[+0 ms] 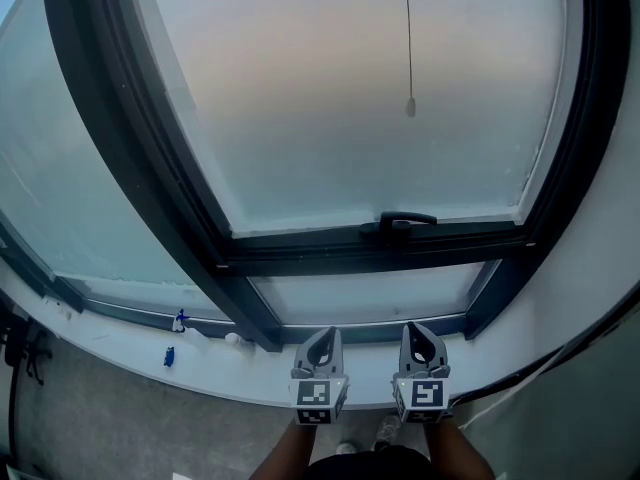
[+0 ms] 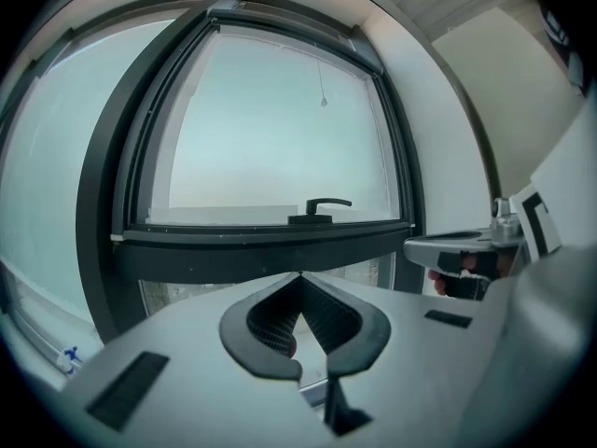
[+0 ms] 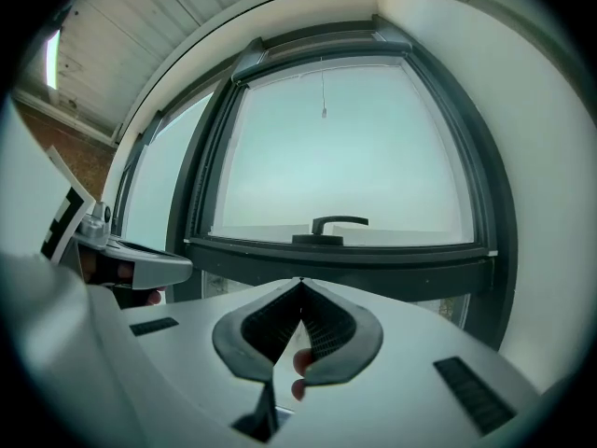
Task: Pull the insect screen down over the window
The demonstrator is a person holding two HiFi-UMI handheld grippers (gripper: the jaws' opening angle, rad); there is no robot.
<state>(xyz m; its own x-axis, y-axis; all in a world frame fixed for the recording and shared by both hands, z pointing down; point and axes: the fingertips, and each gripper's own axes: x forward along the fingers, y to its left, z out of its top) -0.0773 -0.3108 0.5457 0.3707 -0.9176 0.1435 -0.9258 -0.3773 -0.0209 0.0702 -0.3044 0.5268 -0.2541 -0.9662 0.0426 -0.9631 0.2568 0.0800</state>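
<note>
Closed and empty, left gripper point(image 1: 322, 334) and right gripper point(image 1: 421, 329) hover well below the hanging pull cord point(image 1: 410, 105).

At 12 o'clock, the thin grey pull cord point(image 1: 408, 28) leaves the head view's top edge, its upper end unseen. At 8 o'clock, two small blue items point(image 1: 169, 356) on the white window sill point(image 1: 110, 343) are too small to identify. My forearms point(image 1: 287, 455) are cut off at 6 o'clock.
</note>
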